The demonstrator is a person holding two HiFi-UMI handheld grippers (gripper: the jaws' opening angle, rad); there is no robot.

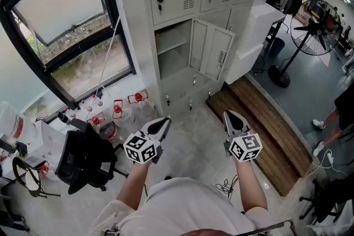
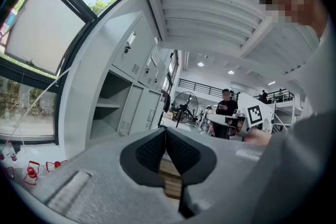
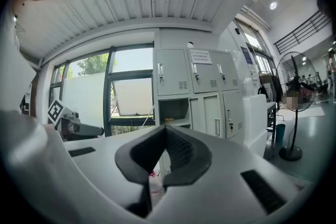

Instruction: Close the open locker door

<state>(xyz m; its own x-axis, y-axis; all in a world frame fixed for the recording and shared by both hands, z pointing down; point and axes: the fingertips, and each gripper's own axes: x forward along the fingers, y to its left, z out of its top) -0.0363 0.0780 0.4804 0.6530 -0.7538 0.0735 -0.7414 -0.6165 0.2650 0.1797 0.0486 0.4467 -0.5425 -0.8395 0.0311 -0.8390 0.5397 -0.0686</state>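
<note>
White short-sleeved shirt [image 1: 182,202]; left gripper [image 1: 164,120] and right gripper [image 1: 228,114] pale grey; black fingers [image 2: 181,152]; black-and-white marker cubes [image 1: 141,147].

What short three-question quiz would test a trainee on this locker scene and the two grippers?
1. True or false: the pale grey metal locker door stands open, and a shelf shows inside its compartment.
2. What is between the jaws of the right gripper? A) a key B) nothing, they are shut C) the door's handle
3. Fill in: the left gripper is ___ (open or shut).
Key: 1 true; 2 B; 3 shut.
</note>
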